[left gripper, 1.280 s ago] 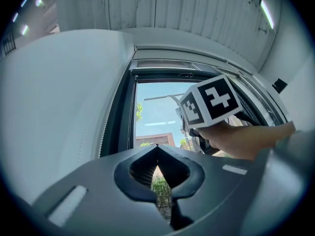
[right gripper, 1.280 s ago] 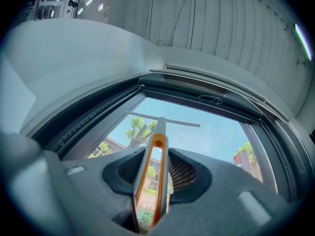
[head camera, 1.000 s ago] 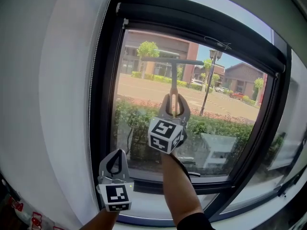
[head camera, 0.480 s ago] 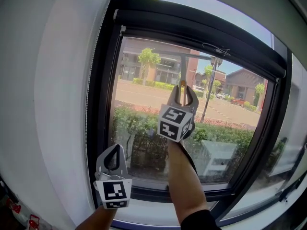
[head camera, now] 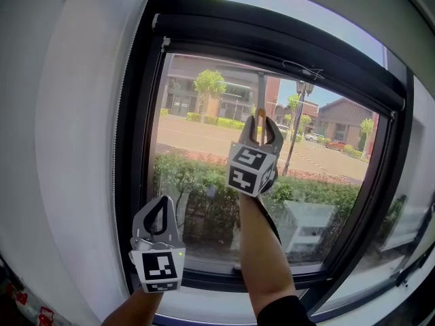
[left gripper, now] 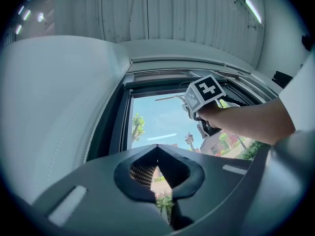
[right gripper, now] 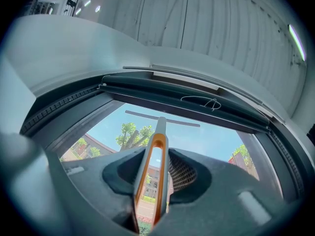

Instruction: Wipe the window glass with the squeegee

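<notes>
right gripper view – the right gripper (right gripper: 156, 154) clamps the squeegee (right gripper: 161, 124) handle, blade near the top of the window glass (right gripper: 216, 141); the left gripper (left gripper: 157, 149) is closed, empty.

1. The squeegee (right gripper: 161, 128) blade lies close under the top frame (head camera: 272, 39), with little room above it.
2. The glass (head camera: 197, 141) left of the right gripper (head camera: 258, 126) is unobstructed.
3. The left gripper (head camera: 162, 208) sits low, beside the side frame (head camera: 139, 148).
</notes>
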A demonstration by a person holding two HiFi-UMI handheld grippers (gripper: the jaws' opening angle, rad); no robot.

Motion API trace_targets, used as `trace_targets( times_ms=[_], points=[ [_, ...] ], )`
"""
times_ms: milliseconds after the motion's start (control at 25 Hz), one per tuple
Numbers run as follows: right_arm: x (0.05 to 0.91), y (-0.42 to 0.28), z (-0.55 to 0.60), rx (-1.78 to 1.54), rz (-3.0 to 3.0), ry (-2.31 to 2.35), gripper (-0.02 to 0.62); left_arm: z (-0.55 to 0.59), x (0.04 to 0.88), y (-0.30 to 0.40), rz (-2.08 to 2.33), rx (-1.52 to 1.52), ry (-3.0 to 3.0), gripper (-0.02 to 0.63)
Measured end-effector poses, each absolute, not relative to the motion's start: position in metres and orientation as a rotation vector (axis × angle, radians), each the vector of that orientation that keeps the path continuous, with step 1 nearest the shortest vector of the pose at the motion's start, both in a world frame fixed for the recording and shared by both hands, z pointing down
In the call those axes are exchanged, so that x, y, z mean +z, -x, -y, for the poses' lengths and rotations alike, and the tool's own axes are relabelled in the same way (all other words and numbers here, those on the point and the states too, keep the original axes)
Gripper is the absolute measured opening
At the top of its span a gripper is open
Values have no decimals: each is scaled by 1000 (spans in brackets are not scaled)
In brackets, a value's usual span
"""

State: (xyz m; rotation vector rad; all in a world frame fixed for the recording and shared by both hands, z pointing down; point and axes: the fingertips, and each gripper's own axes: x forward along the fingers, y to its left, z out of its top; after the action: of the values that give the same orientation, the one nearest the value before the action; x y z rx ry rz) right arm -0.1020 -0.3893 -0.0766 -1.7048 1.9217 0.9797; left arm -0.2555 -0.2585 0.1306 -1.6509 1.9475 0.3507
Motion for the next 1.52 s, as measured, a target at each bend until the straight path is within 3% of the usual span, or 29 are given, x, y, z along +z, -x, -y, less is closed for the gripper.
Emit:
trace_targets(
  times_ms=[1520],
  points=[
    [175, 86, 363, 988, -2123, 1790, 117, 293, 249, 212, -2012, 293, 1909, 15]
  ],
)
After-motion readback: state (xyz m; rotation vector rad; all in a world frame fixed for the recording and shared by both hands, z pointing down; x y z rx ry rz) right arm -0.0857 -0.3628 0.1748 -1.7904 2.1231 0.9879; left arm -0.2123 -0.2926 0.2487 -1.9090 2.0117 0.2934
